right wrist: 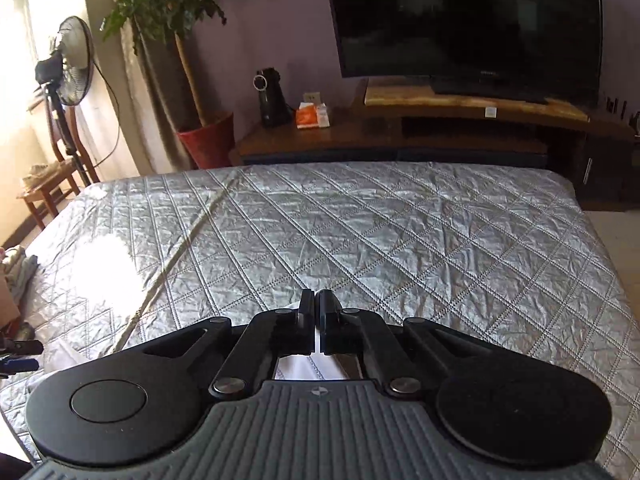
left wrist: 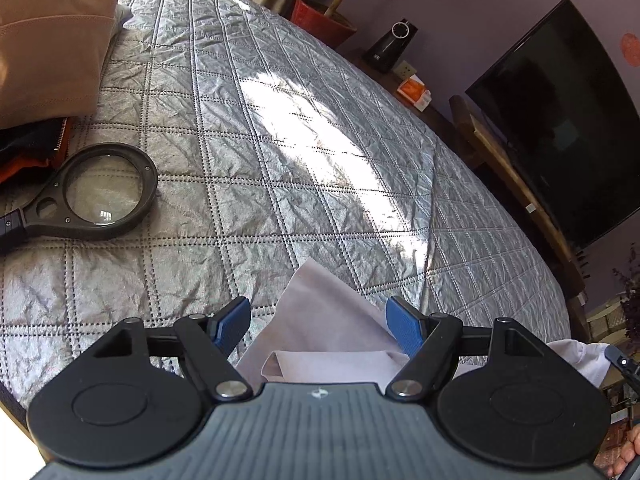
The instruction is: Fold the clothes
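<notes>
A pale lilac-white garment (left wrist: pixel 320 320) lies on the grey quilted bedspread (left wrist: pixel 260 140) at the near edge, one corner pointing away from me. My left gripper (left wrist: pixel 318 320) is open, its blue pads on either side of the cloth just above it. My right gripper (right wrist: pixel 315 320) is shut on a white fold of the garment (right wrist: pixel 308 368), which shows between and behind the fingers. More of the white cloth (right wrist: pixel 64 354) lies at the lower left of the right wrist view. The rest of the garment is hidden under the grippers.
A black magnifying glass (left wrist: pixel 100 192) lies on the bed at left, beside a tan pillow (left wrist: pixel 52 40) and dark and orange items (left wrist: pixel 28 148). Beyond the bed stand a TV (right wrist: pixel 464 20) on a wooden cabinet (right wrist: pixel 440 132), a red plant pot (right wrist: pixel 208 140) and a fan (right wrist: pixel 72 64).
</notes>
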A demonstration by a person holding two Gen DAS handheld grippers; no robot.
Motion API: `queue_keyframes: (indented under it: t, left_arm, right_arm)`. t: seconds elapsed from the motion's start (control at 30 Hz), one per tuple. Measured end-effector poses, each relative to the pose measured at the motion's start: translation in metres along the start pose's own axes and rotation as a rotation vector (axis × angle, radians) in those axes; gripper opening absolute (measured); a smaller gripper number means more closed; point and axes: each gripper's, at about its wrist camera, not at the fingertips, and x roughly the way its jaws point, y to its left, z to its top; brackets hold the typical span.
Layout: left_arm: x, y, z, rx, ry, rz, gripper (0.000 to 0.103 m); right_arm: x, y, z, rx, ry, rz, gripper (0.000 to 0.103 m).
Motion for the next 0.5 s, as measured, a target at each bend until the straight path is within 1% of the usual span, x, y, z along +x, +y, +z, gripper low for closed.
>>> queue_keyframes:
  t: [0.07, 0.1, 0.27, 0.3, 0.33, 0.4, 0.5]
  left_arm:
    - [-0.001, 0.0, 0.0, 0.005, -0.002, -0.003, 0.072]
    - [-0.001, -0.001, 0.0, 0.007, -0.003, -0.003, 0.072]
    - [-0.001, 0.0, 0.0, 0.002, -0.001, -0.004, 0.072]
    - [-0.001, 0.0, -0.001, 0.005, -0.001, -0.004, 0.072]
    - [-0.002, -0.001, -0.001, 0.011, -0.001, -0.003, 0.072]
    - [-0.001, -0.003, -0.002, 0.017, -0.001, 0.0, 0.072]
    - [0.0, -0.004, -0.003, 0.018, 0.001, 0.002, 0.073]
  right_arm:
    - [-0.031, 0.011, -0.015, -0.08, -0.108, -0.022, 0.002]
    - [-0.044, 0.016, -0.024, -0.12, -0.145, -0.036, 0.002]
    - [-0.07, 0.03, -0.095, -0.314, -0.062, -0.157, 0.004]
    - [-0.074, 0.032, -0.11, -0.344, -0.031, -0.177, 0.004]
    - [-0.073, 0.03, -0.123, -0.346, 0.036, -0.182, 0.004]
    - [-0.073, 0.026, -0.136, -0.339, 0.106, -0.166, 0.004]
    - [-0.074, 0.014, -0.141, -0.196, 0.233, -0.131, 0.022]
